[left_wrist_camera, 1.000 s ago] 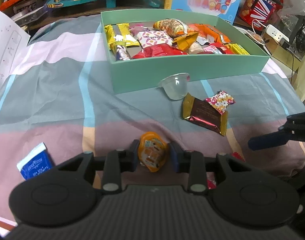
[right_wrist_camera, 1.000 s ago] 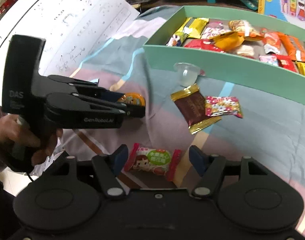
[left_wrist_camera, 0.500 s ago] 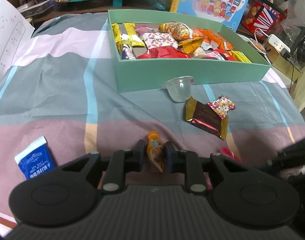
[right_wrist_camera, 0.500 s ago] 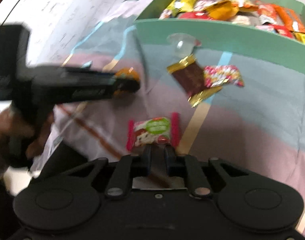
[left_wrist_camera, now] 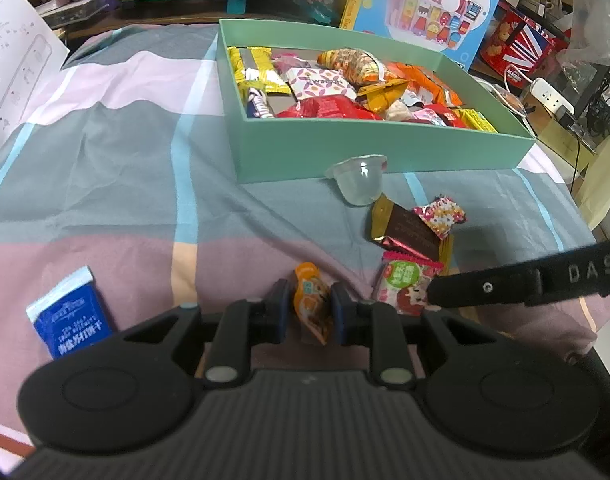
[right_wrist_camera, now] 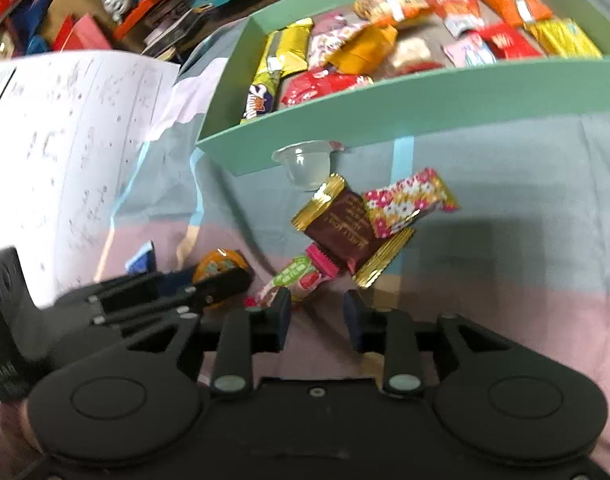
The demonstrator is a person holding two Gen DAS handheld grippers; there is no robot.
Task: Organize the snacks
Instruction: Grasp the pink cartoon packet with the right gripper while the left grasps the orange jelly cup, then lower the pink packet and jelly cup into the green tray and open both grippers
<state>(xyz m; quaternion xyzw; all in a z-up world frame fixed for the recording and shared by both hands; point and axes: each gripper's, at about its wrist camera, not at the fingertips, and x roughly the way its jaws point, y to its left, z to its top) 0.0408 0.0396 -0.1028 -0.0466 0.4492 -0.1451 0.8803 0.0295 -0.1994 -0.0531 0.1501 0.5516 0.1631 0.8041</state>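
Left wrist: left tongs (left_wrist_camera: 309, 309) clamp orange snack (left_wrist_camera: 311, 304), right tongs (right_wrist_camera: 316, 314) apparently parted, empty.

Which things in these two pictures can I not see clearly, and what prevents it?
- Orange snack, left wrist view: the left tool is shut on it and its fingers cover both sides.
- Pink candy, right wrist view: blurred; the right tool has just been opening, grip unclear.
- Blue packet, right wrist view: mostly behind the left tool.
- Box, right wrist view: its right end is cut off.

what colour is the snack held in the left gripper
Orange, with a small printed picture on it. The snack shows best in the left wrist view, pinched between the left gripper pads.
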